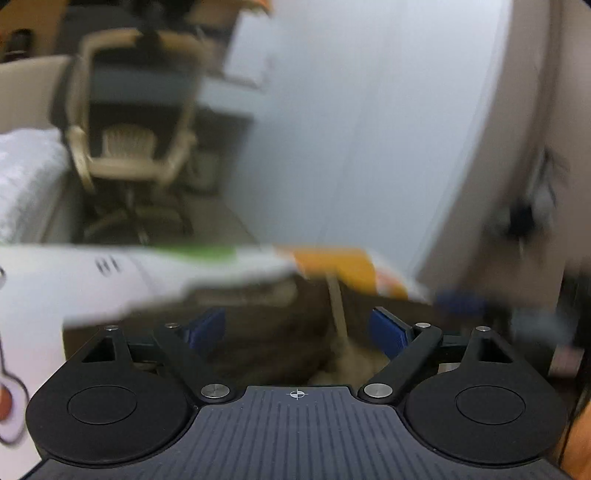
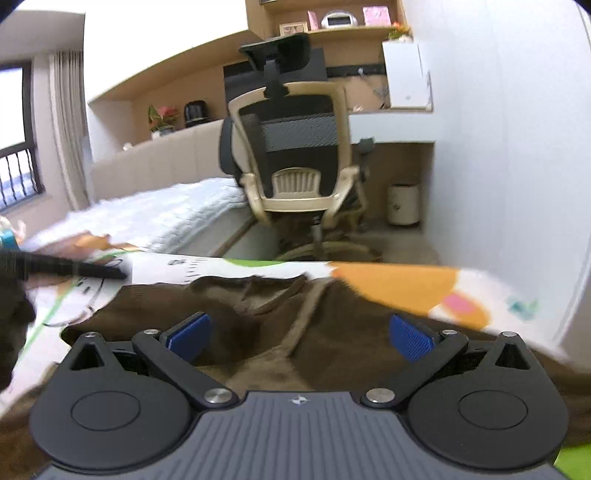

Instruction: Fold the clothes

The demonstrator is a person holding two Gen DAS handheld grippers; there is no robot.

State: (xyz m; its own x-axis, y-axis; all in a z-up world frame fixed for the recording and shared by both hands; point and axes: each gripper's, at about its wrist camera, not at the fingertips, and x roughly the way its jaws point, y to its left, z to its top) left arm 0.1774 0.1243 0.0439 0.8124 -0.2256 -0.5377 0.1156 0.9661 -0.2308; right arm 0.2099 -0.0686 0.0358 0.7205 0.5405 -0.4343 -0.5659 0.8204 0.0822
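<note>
Dark brown fleecy garment (image 2: pixel 295 332) is lying crumpled across lower centre of right wrist frame, a paler tan strip (image 2: pixel 306 314) running diagonally through its folds. It's sitting on a white printed mat. In left wrist frame it's showing blurred at lower centre (image 1: pixel 277 343), same tan strip (image 1: pixel 338 314) visible.

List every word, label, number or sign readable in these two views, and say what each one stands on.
No text can be read in either view.
Black marks on the white cartoon-printed mat: too small and blurred to read.
Framed cards on the wooden wall shelf: too small to read.
Crosshair emblem on the grey ribbed body of the right gripper: a sign only, no letters.
Same emblem on the left gripper: no letters.
</note>
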